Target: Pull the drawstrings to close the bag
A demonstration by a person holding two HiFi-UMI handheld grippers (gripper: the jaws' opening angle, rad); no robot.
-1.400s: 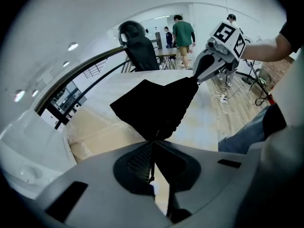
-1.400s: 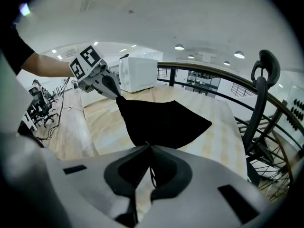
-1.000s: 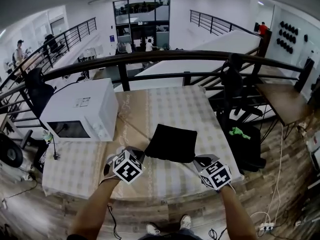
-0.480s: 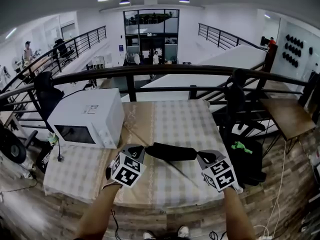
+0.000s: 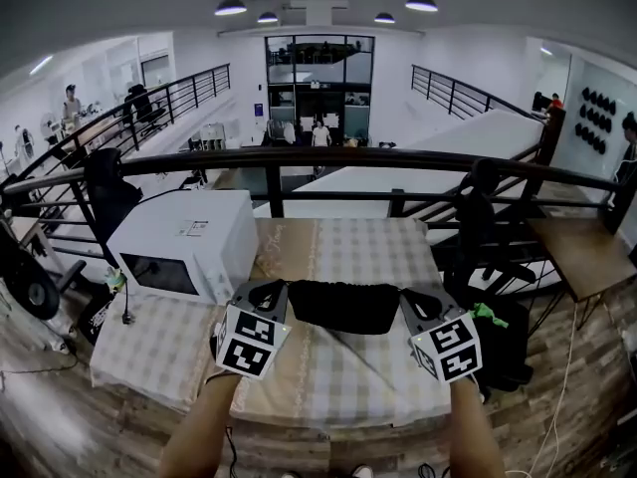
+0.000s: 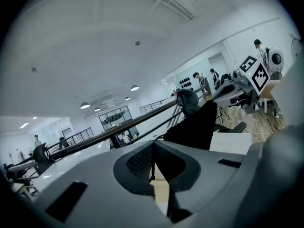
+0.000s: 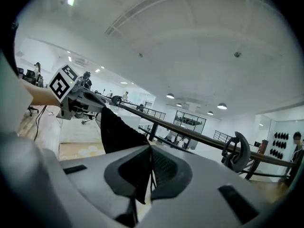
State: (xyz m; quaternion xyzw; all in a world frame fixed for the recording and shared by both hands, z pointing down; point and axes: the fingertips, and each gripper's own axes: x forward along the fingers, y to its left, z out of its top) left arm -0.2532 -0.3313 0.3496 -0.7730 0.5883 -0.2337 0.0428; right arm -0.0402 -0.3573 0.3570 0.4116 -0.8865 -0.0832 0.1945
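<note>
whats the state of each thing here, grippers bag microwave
left gripper: shut on a drawstring
right gripper: shut on the other drawstring
black bag: hanging stretched between the grippers, above the table
microwave: door closed

Bright hall with white walls [image 5: 448, 43] under round ceiling lamps [image 5: 231, 8]; dark metal railing [image 5: 328, 155] behind beige checked tablecloth [image 5: 358, 247] bearing white boxy microwave oven [image 5: 184, 247]; wood-plank floor [image 5: 557, 416] below.

A table [image 5: 378, 247] is covered with a checked cloth [image 5: 149, 339]. A white microwave [image 5: 184, 242] is set on its left part.
</note>
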